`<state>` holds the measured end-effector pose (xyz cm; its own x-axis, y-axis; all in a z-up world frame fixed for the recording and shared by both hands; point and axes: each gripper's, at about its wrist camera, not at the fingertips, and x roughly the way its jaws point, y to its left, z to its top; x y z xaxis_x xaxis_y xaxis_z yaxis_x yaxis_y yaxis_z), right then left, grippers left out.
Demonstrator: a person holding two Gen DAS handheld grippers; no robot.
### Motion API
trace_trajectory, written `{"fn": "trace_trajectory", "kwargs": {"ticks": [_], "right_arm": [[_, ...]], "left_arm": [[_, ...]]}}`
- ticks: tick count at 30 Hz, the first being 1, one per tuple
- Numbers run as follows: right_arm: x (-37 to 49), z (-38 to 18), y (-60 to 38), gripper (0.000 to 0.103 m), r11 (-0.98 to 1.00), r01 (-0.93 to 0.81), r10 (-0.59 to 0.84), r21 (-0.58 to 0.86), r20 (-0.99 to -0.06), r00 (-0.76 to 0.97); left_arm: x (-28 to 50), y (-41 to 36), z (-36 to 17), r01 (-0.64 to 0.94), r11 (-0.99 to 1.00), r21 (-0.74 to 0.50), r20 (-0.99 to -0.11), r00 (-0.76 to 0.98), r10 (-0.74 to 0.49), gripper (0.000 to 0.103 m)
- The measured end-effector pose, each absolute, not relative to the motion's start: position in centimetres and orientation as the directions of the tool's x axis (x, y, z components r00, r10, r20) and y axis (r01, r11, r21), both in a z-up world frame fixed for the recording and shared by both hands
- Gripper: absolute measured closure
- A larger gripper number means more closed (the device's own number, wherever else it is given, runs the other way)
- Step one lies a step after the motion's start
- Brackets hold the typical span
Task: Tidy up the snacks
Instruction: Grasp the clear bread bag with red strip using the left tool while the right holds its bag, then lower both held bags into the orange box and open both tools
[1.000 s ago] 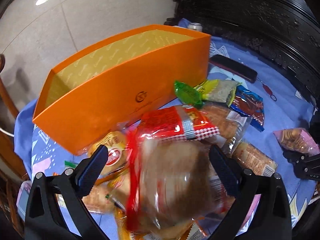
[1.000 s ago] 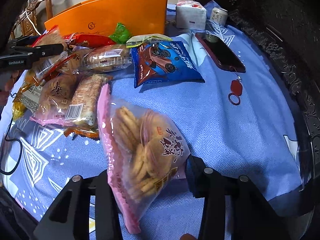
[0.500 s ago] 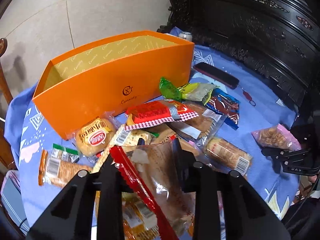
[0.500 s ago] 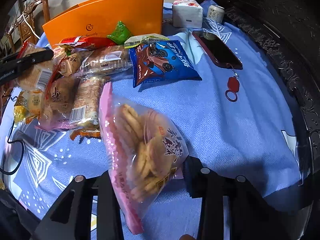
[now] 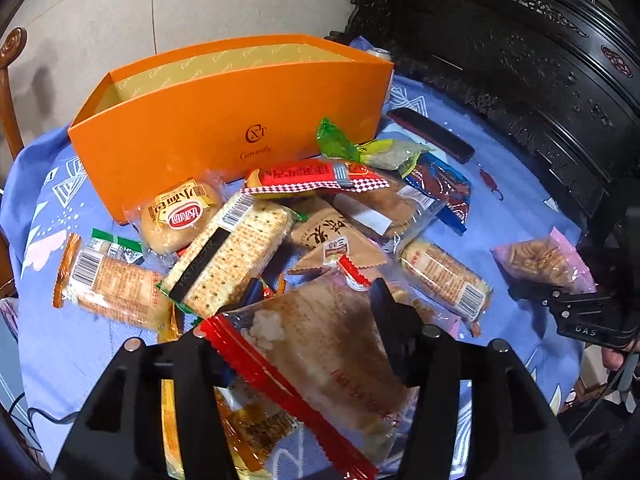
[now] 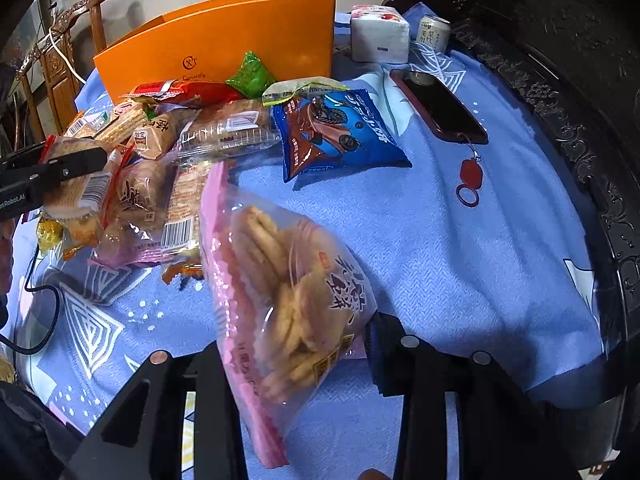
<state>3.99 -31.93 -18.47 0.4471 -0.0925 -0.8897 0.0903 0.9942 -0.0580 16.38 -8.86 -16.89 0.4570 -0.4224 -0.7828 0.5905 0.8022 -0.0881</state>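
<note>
My left gripper (image 5: 308, 316) is shut on a clear red-edged snack bag (image 5: 320, 352) and holds it above the pile of snack packs (image 5: 240, 248). It also shows in the right wrist view (image 6: 64, 168). My right gripper (image 6: 296, 344) is shut on a pink-edged cookie bag (image 6: 288, 280), held over the blue cloth; it also shows in the left wrist view (image 5: 540, 260). The open orange box (image 5: 224, 120) stands behind the pile and looks empty inside.
A blue cookie pack (image 6: 332, 132), a green packet (image 6: 252, 74), a phone with a red charm (image 6: 440, 108), a tissue pack (image 6: 380, 32) and a can (image 6: 434, 34) lie on the cloth. Dark carved furniture (image 6: 560, 60) borders the right side.
My left gripper closed on the red-edged bag and pulled back and up from the pile. The right gripper, still holding the cookie bag, has barely moved.
</note>
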Motion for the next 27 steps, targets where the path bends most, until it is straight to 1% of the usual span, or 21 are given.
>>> {"fn": "trace_trajectory", "kwargs": {"ticks": [3,4,5,6,7,8,9,10,11,13,15,20,23,24,27], "right_arm": [[3.9,-18.3,-31.9,0.065,0.994,0.090,-0.092,-0.057,-0.887,0.452],[3.8,-18.3,-31.9,0.065,0.994,0.090,-0.092,-0.058,-0.887,0.453],[3.8,-18.2,-31.9,0.065,0.994,0.089,-0.092,-0.058,-0.886,0.454],[3.7,-18.2,-31.9,0.065,0.994,0.089,-0.092,-0.057,-0.886,0.454],[3.7,-18.3,-31.9,0.065,0.994,0.089,-0.091,-0.057,-0.886,0.454],[3.6,-18.3,-31.9,0.065,0.994,0.091,-0.091,-0.055,-0.887,0.453],[3.6,-18.4,-31.9,0.065,0.994,0.091,-0.090,-0.054,-0.888,0.452],[3.6,-18.5,-31.8,0.065,0.994,0.091,-0.089,-0.053,-0.888,0.450],[3.6,-18.5,-31.7,0.065,0.995,0.090,-0.087,-0.052,-0.889,0.449],[3.5,-18.6,-31.5,0.065,0.995,0.085,-0.084,-0.051,-0.889,0.449],[3.5,-18.7,-31.3,0.065,0.996,0.080,-0.081,-0.050,-0.889,0.450],[3.4,-18.8,-31.0,0.065,0.996,0.074,-0.083,-0.055,-0.890,0.449],[3.3,-18.7,-30.9,0.065,0.996,0.067,-0.081,-0.056,-0.889,0.450],[3.3,-18.8,-30.9,0.065,0.996,0.064,-0.080,-0.057,-0.891,0.447],[3.2,-18.7,-30.9,0.065,0.997,0.063,-0.074,-0.051,-0.891,0.447]], "left_arm": [[15.5,-8.7,-16.8,0.601,0.795,-0.081,-0.779,0.459,-0.426,0.063],[15.2,-8.5,-16.5,0.596,0.798,-0.083,-0.776,0.464,-0.427,0.065],[15.0,-8.4,-16.4,0.592,0.800,-0.092,-0.775,0.462,-0.431,0.065],[14.8,-8.1,-16.3,0.585,0.804,-0.107,-0.776,0.456,-0.435,0.064],[14.6,-7.7,-16.5,0.575,0.807,-0.132,-0.786,0.435,-0.439,0.052],[14.4,-7.4,-16.6,0.570,0.809,-0.145,-0.794,0.421,-0.439,0.044],[14.1,-7.2,-16.6,0.560,0.817,-0.139,-0.798,0.425,-0.427,0.033],[13.7,-7.2,-16.6,0.546,0.829,-0.118,-0.804,0.438,-0.403,0.026],[13.4,-7.1,-16.6,0.540,0.834,-0.111,-0.809,0.438,-0.391,0.025],[12.9,-6.7,-16.7,0.519,0.844,-0.134,-0.814,0.428,-0.393,0.021],[12.3,-6.4,-17.0,0.497,0.853,-0.157,-0.820,0.416,-0.393,0.020],[10.8,-7.4,-18.8,0.528,0.841,-0.116,-0.839,0.401,-0.368,0.020],[10.2,-7.7,-18.8,0.551,0.827,-0.113,-0.824,0.413,-0.388,0.029],[9.9,-7.7,-18.7,0.567,0.817,-0.101,-0.824,0.413,-0.388,0.030],[8.4,-8.5,-18.0,0.647,0.762,0.023,-0.806,0.463,-0.369,0.030]]}}
